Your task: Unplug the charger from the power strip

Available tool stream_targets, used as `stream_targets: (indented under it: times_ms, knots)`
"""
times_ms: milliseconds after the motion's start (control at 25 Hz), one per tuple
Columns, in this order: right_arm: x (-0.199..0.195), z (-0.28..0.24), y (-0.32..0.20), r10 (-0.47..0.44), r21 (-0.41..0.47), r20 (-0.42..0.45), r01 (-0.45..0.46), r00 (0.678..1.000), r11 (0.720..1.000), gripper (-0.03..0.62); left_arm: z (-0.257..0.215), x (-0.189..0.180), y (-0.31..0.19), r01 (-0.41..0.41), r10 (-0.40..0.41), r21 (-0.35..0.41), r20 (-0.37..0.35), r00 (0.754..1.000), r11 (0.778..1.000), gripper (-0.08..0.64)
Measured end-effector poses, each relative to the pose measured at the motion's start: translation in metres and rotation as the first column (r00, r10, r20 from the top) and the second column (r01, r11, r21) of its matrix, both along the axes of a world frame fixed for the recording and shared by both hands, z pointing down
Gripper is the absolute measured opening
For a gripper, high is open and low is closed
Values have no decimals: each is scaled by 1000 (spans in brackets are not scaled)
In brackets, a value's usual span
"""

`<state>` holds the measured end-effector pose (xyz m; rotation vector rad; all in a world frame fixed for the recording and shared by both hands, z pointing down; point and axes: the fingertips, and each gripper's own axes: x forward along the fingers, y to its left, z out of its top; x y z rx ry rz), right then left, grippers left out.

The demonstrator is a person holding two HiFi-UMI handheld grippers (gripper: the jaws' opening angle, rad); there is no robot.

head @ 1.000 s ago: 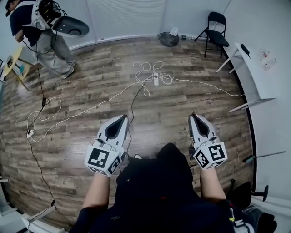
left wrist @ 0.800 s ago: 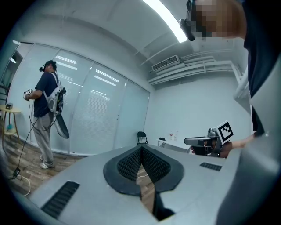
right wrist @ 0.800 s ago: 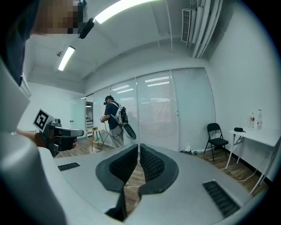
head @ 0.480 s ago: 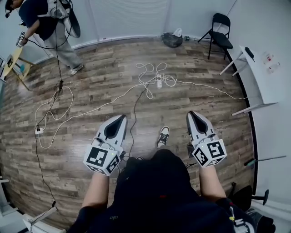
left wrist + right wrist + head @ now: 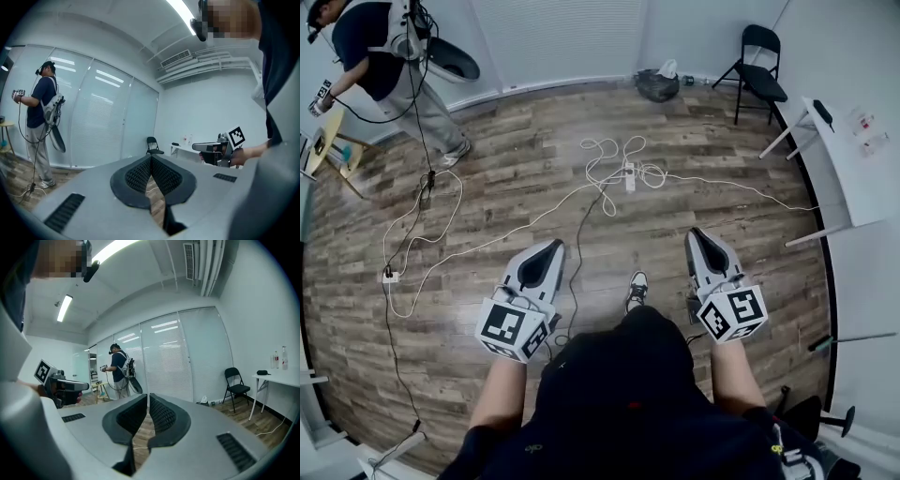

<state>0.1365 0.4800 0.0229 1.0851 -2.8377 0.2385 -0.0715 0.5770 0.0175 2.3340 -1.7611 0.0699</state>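
Note:
A white power strip [image 5: 629, 175] lies on the wood floor among loops of white cable [image 5: 602, 150], well ahead of both grippers. Which plug on it is the charger is too small to tell. A black cable [image 5: 577, 234] runs from the strip back toward me. My left gripper [image 5: 555, 246] and right gripper [image 5: 697, 234] are held out level at waist height, both shut with nothing between the jaws. The left gripper's [image 5: 151, 158] pads meet at the tips in the left gripper view; the right gripper's [image 5: 148, 395] do the same in its own view.
Another person [image 5: 380, 56] with trailing cables stands at the far left. A black folding chair [image 5: 759, 56] and a white table [image 5: 853, 141] are on the right, a dark bag [image 5: 657, 84] by the back wall. A long white cable ends at a small adapter [image 5: 390, 277].
I have stepped forward; a shoe now shows under me and the power strip sits slightly nearer. Both grippers stay shut and level. The other person has shifted by the left wall.

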Motion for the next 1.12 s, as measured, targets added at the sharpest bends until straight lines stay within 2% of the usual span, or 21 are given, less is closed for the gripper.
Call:
stream_targets:
  times_ms: [240, 600, 880, 1120]
  knots:
    - [6, 6, -90, -30, -32, 2, 30, 1000, 999, 32, -1, 12, -86, 21, -21, -19, 12, 1000, 1000, 18]
    - [54, 17, -228, -23, -53, 22, 24, 1000, 998, 32, 5, 55, -219, 47, -47, -61, 4, 999, 997, 19]
    - [77, 32, -289, 6, -90, 48, -2, 999, 996, 32, 10, 72, -290, 20, -16, -91, 37, 999, 996, 18]
    - [88, 41, -328, 64, -140, 60, -55, 996, 989, 32, -11, 72, -350, -35, 34, -56, -17, 999, 998, 18]
